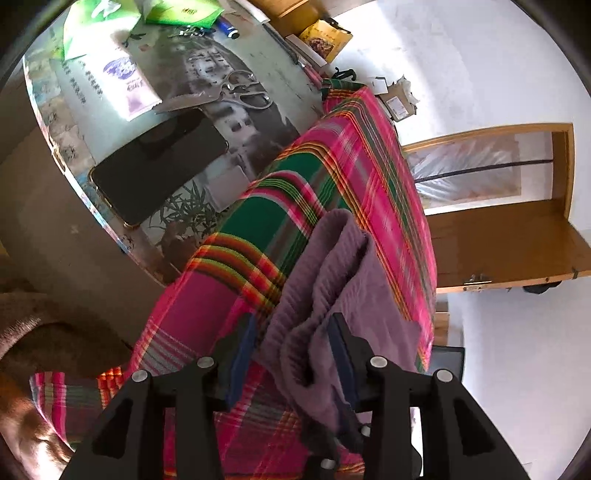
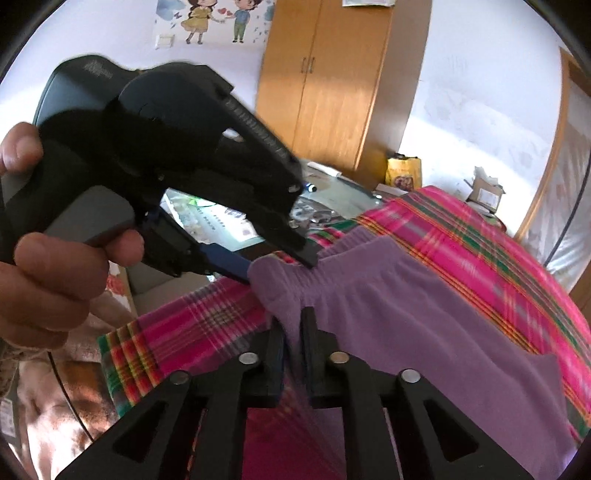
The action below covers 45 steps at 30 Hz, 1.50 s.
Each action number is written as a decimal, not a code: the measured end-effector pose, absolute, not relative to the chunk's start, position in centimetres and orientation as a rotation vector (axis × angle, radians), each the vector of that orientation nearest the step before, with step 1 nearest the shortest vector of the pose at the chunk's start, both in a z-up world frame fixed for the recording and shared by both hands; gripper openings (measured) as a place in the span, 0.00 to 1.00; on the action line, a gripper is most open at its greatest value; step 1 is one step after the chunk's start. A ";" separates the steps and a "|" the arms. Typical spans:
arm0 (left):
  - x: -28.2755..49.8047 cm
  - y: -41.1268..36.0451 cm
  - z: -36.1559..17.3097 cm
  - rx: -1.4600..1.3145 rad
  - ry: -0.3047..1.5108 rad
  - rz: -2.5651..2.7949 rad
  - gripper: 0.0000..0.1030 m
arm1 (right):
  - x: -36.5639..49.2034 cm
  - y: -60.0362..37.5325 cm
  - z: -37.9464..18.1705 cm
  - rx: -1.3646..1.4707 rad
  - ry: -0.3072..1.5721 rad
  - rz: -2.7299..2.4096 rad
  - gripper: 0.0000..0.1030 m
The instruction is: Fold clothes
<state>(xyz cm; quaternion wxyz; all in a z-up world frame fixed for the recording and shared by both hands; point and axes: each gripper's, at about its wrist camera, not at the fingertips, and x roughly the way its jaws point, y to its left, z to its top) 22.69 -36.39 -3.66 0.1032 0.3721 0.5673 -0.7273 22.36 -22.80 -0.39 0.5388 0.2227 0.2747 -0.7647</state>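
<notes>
A purple garment (image 1: 332, 273) lies on a pink and green plaid cloth (image 1: 332, 158) that covers the table. My left gripper (image 1: 295, 328) has its jaws wide apart, with a bunched fold of the garment lying between them against the right pad. In the right wrist view the purple garment (image 2: 424, 317) spreads over the plaid cloth (image 2: 498, 251). My right gripper (image 2: 293, 325) is shut on a corner of the garment, lifted a little. The left gripper (image 2: 275, 260), held by a hand, sits at the garment's edge just beyond.
A glass table top (image 1: 258, 96) to the left carries a black phone (image 1: 159, 166), scissors (image 1: 247, 92), tissue packs (image 1: 129, 77) and a lighter (image 1: 229, 29). A wooden door (image 1: 509, 236) lies right. A wardrobe (image 2: 332, 77) stands behind.
</notes>
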 end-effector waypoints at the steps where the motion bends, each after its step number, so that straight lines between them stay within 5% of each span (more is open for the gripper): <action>1: 22.7 -36.4 -3.7 1.097 1.682 -2.146 0.40 | 22.4 -23.2 -0.6 0.537 0.679 -1.818 0.13; 11: 23.0 -36.8 -4.1 1.077 1.753 -2.139 0.44 | 18.4 -21.6 3.7 0.537 0.442 -1.939 0.05; 21: 23.6 -37.5 -4.7 1.060 1.835 -2.112 0.41 | 21.1 -23.4 1.1 0.561 0.576 -1.873 0.05; 29: 22.9 -37.2 -4.0 1.137 1.752 -2.111 0.41 | 20.8 -22.6 0.0 0.647 0.539 -1.760 0.22; 35: 22.4 -37.0 -3.4 1.183 1.677 -2.120 0.20 | 21.3 -21.3 0.0 0.631 0.527 -1.719 0.36; 45: 22.2 -37.2 -3.1 1.187 1.737 -2.111 0.20 | 23.9 -23.9 -1.1 0.552 0.798 -1.819 0.40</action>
